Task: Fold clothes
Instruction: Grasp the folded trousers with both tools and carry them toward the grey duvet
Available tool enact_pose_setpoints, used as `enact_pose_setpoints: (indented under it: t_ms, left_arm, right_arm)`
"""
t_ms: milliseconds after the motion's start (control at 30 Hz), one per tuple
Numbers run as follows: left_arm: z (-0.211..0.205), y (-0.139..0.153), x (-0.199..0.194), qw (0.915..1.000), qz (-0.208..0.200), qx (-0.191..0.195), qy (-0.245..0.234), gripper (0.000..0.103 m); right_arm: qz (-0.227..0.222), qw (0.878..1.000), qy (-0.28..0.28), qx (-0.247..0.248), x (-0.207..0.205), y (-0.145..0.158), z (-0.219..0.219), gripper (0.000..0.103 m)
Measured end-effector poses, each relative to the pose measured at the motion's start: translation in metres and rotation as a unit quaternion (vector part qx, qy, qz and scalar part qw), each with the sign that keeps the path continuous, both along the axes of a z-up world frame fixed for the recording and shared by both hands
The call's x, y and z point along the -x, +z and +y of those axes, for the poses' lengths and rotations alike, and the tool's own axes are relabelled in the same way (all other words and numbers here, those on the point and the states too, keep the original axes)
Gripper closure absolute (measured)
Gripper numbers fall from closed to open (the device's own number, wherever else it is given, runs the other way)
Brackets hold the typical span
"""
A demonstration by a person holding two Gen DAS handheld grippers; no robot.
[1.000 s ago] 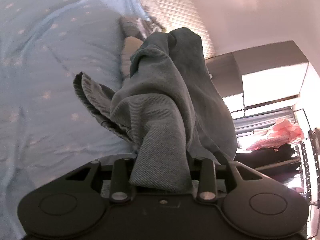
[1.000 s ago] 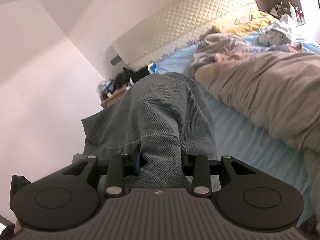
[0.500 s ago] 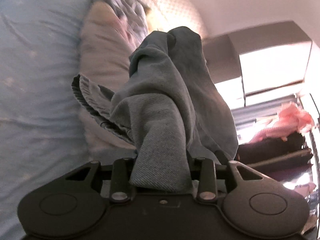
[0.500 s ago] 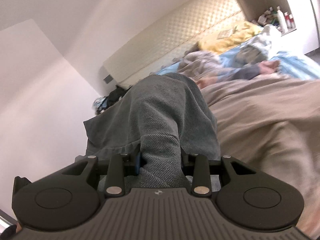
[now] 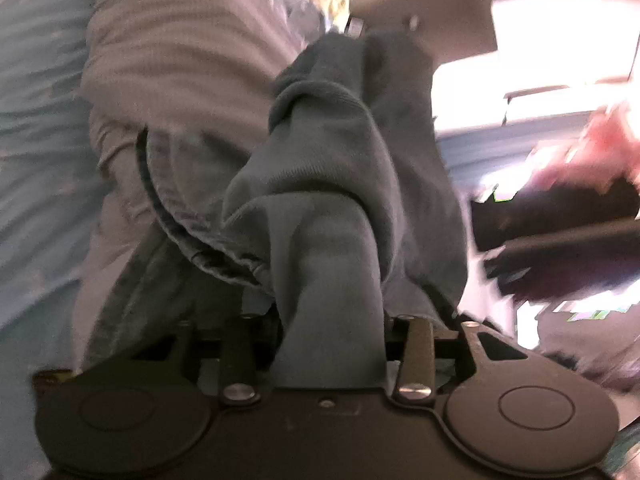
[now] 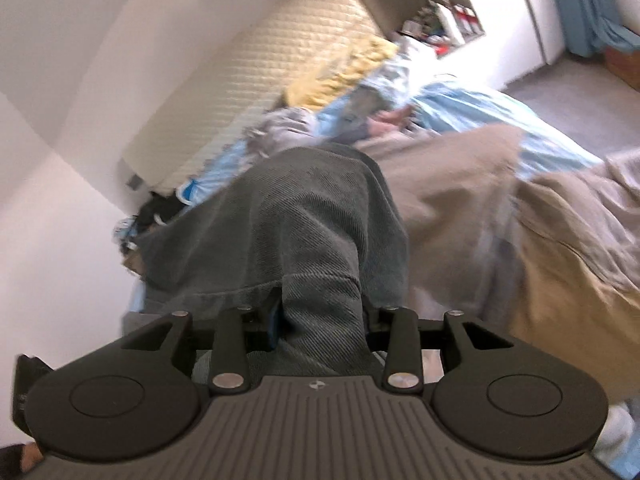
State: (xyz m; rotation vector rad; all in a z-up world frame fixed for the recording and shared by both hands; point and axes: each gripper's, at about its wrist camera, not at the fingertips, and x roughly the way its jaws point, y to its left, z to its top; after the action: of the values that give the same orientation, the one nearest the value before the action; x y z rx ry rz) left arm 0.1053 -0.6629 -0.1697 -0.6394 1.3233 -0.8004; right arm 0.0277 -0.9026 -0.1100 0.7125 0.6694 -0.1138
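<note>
A grey-blue ribbed garment [image 5: 340,140] is bunched between the fingers of my left gripper [image 5: 330,304] and drapes forward over them, hiding the fingertips. Its hem [image 5: 192,224] hangs off to the left. In the right wrist view the same garment [image 6: 304,208] lies over my right gripper [image 6: 320,304], with a fold pinched between its fingers. The jaws of both grippers are opening, and the cloth is still between them. Both grippers hang low over the bed.
A beige blanket [image 5: 172,52] lies on the light blue sheet [image 5: 36,120] below the left gripper, and it [image 6: 560,240] spreads to the right of the right gripper. Loose clothes and a yellow pillow [image 6: 340,76] sit by the quilted headboard [image 6: 280,80]. Pink cloth [image 5: 592,148] hangs at the right.
Both grippers have swept across and down over the bed with the garment, from above the blue sheet to above the beige blanket. The garment keeps its shape between the fingers.
</note>
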Motion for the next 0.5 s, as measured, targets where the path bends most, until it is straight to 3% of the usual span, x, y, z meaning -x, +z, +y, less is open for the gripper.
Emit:
enact_pose_setpoints:
  t_ms: [133,233,367,500]
  left_arm:
    - [-0.015,-0.035,-0.007,0.9984,0.021,-0.042,-0.032,0.06]
    - [-0.026,-0.049,-0.012,0.9964,0.016,-0.063,-0.055,0.054]
    - [-0.038,-0.048,-0.013,0.9938,-0.006,-0.073,-0.083,0.045]
    - [-0.039,-0.035,-0.011,0.9908,-0.021,-0.087,-0.102,0.04]
  right_arm:
    - [0.035,0.999,-0.036,-0.014,0.008,-0.044,0.003,0.057]
    - [0.04,0.998,-0.052,0.016,0.011,-0.067,0.015,0.052]
    - [0.033,0.994,-0.101,0.001,0.02,-0.088,0.015,0.047]
    - [0.032,0.993,-0.11,-0.002,0.032,-0.079,0.017,0.041]
